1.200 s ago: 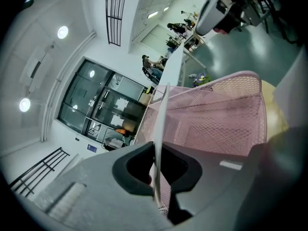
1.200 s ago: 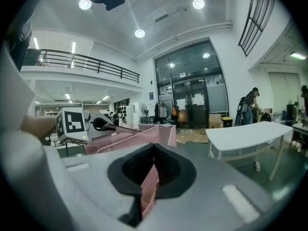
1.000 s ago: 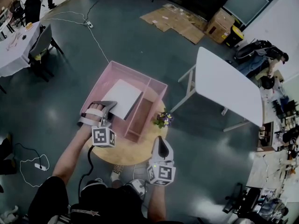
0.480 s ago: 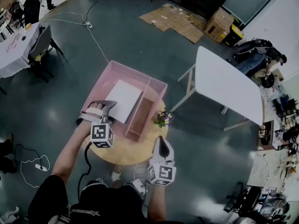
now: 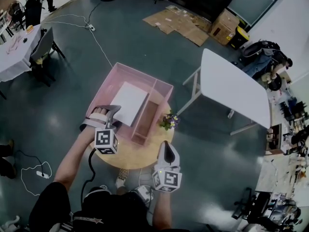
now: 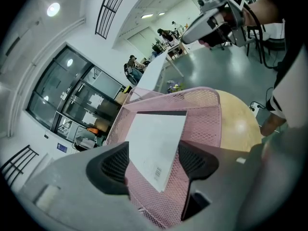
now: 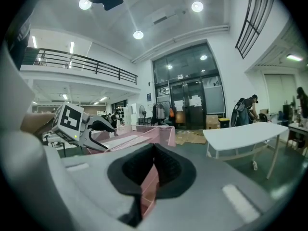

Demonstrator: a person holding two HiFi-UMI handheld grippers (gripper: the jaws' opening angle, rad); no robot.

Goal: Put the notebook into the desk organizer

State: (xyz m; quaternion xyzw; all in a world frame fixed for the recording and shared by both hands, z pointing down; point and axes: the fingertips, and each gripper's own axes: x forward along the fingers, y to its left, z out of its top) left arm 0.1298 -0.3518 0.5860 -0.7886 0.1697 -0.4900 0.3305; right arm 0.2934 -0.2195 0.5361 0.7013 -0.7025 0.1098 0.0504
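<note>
The white notebook [image 5: 129,102] lies flat in the large compartment of the pink mesh desk organizer [image 5: 145,77], which stands on a round wooden table [image 5: 130,156]. My left gripper [image 5: 103,111] hovers at the organizer's near left edge. Its jaws are opening. In the left gripper view the notebook's [image 6: 156,138] near corner shows between the pads, untouched, inside the organizer [image 6: 204,124]; my left gripper [image 6: 153,161] holds nothing. My right gripper [image 5: 165,149] is shut and empty over the table's front right edge, and the right gripper view [image 7: 154,167] shows its pads together.
A small bunch of flowers [image 5: 169,122] stands on the table right of the organizer. A white folding table [image 5: 234,86] stands to the right. Cardboard [image 5: 183,21] lies on the floor behind, and a chair [image 5: 43,45] with another table is at far left.
My left gripper's jaws have spread apart and let go of the notebook. The notebook, tilted over the divider before, has settled flat in the large compartment. The right gripper has stayed put.
</note>
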